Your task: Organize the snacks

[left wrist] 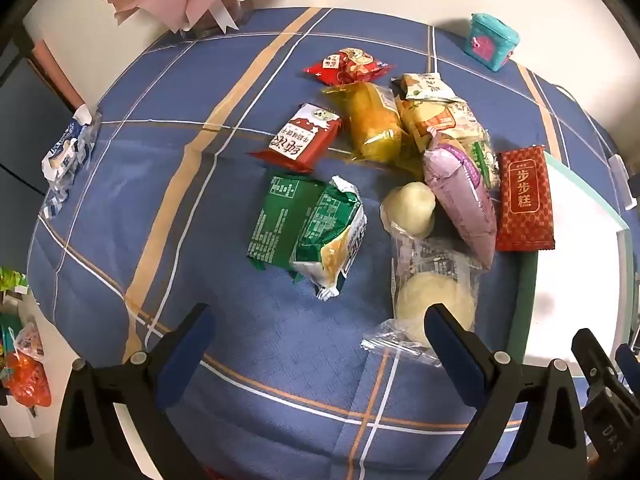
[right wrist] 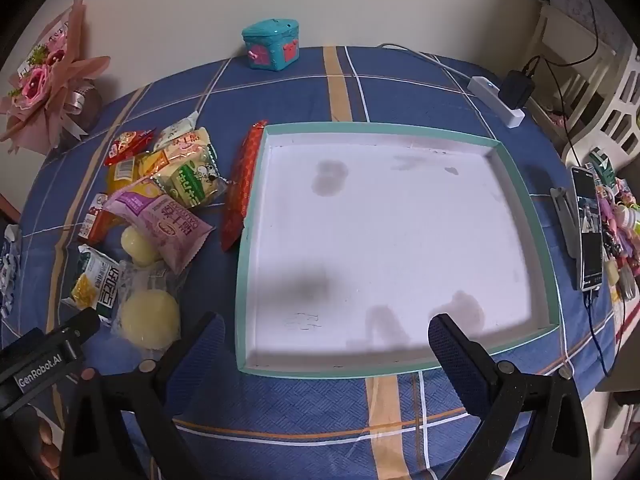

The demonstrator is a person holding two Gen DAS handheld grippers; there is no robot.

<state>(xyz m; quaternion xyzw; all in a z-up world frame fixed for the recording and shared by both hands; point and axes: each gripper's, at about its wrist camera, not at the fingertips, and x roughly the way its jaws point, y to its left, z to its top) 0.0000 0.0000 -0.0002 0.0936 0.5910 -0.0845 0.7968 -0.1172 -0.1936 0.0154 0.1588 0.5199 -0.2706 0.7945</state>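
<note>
Snacks [left wrist: 400,168]: heaped on blue cloth [left wrist: 260,380], left of teal-rimmed tray [right wrist: 520,184]; tray unfilled. Left gripper [left wrist: 318,334], right gripper [right wrist: 326,338]: jaws apart, holding nothing. Risk: slippery overlapping wrappers, likely dragging neighbours or slipping free.

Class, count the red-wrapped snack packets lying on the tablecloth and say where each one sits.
3. The flat red bar leans against the tray's left rim; the red-and-white packet lies left of the yellow cake; the small red packet lies farthest back. Others may hide beneath the pile.
</note>
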